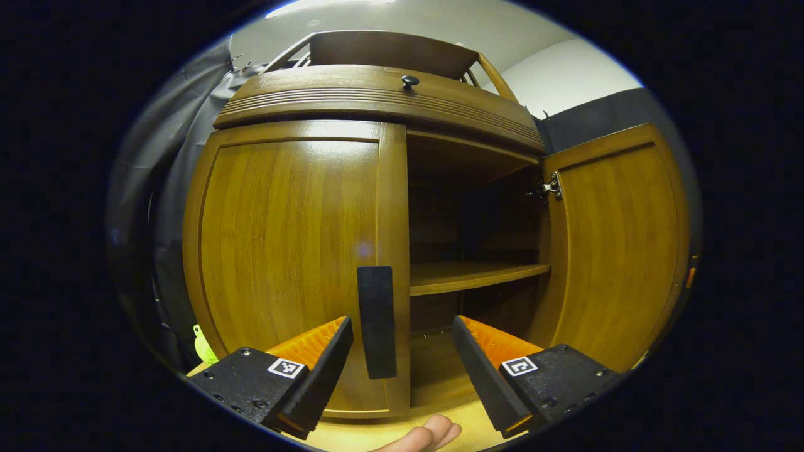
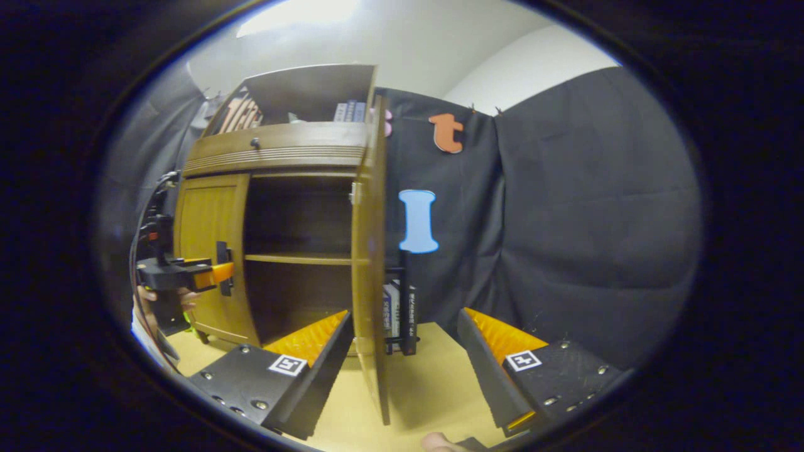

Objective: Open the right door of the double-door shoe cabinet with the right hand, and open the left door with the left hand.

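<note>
**Right door swung wide, left door shut, both grippers spread and empty**

Left gripper view: the brown wooden double-door shoe cabinet [image 1: 377, 94] stands straight ahead, with a grooved curved top rail carrying a small dark round knob [image 1: 410, 80]. Its glossy wooden left door [image 1: 289, 251] sits closed against the frame. A flat black upright handle [image 1: 376, 321] is fixed near that door's inner edge. The left gripper [image 1: 402, 361] is spread wide, and the handle stands in the gap between its fingers, nearer the left one; neither finger presses on it, and nothing is held. The wooden right door [image 1: 619, 245] is swung out at the right, its metal hinge [image 1: 551, 187] showing at the upper inner corner. Inside the opened half, a bare wooden shelf [image 1: 477, 276] crosses the dark interior. Fingertips of a person's hand [image 1: 430, 434] show at the bottom edge over the pale yellow floor [image 1: 433, 411].

Right gripper view: the right door [image 2: 369, 251] appears edge-on, standing out from the cabinet [image 2: 276, 150], between the fingers of the right gripper [image 2: 402, 364], closer to the left one. This gripper is also wide open and grips nothing. At the far left, the left gripper [image 2: 217, 273] hovers at the closed left door [image 2: 207, 245], right by the black handle [image 2: 223, 267]. A black rack holding books [image 2: 399, 314] stands just behind the open door on the floor [image 2: 427, 376].
</note>
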